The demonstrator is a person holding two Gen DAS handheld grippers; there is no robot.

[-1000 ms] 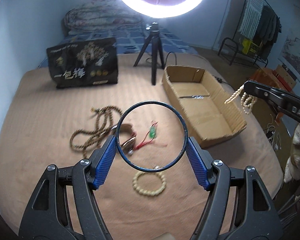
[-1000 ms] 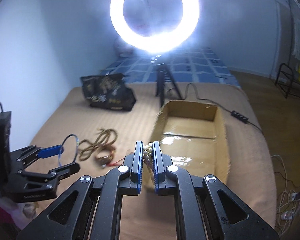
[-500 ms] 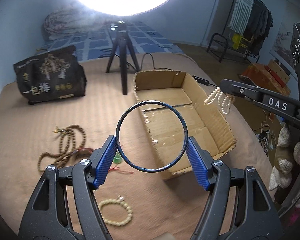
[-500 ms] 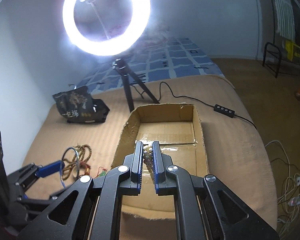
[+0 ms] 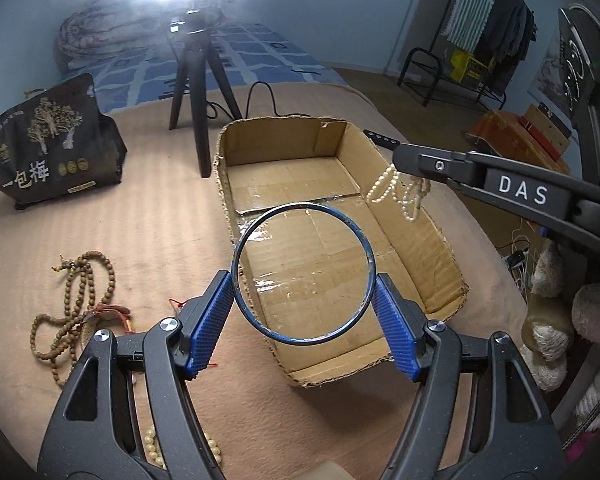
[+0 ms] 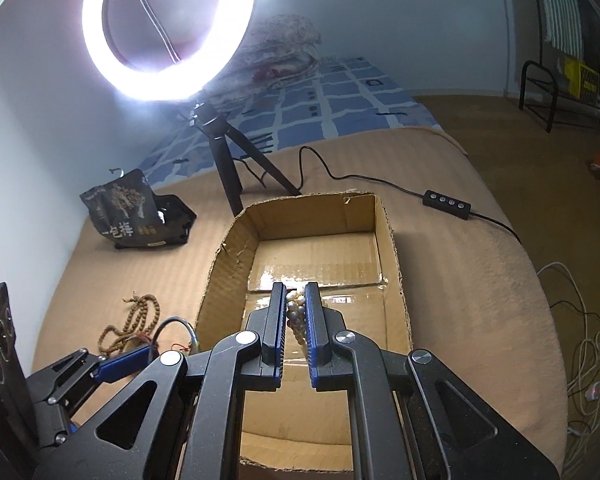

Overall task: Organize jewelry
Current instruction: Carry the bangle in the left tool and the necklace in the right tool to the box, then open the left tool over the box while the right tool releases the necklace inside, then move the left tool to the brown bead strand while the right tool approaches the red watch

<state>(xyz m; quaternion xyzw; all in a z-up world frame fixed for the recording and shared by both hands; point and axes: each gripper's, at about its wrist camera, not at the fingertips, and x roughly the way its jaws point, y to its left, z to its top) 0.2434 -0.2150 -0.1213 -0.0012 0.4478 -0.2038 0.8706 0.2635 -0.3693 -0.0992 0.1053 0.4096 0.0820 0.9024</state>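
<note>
A thin blue bangle (image 5: 304, 207) sits upright between the blue pads of my left gripper (image 5: 302, 280), which is shut on it above the near end of the open cardboard box (image 5: 340, 148). My right gripper (image 6: 295, 292) is shut on a white pearl necklace (image 6: 296, 308) above the same box (image 6: 228, 264). In the left wrist view the pearl necklace (image 5: 400, 192) dangles in loops from the right gripper's tip (image 5: 396, 156) over the box's right wall. The box floor is bare, taped cardboard.
On the tan bedspread left of the box lie a brown bead string (image 5: 80, 292), a red-corded piece (image 5: 112, 312) and a cream bead bracelet (image 5: 156, 444). A black printed bag (image 5: 48, 152) and the ring light's tripod (image 5: 198, 112) stand behind. A cable with its controller (image 6: 446, 200) runs right.
Both grippers have travelled from above the loose jewelry to above the cardboard box and come lower. The bangle and the pearl necklace have stayed gripped throughout.
</note>
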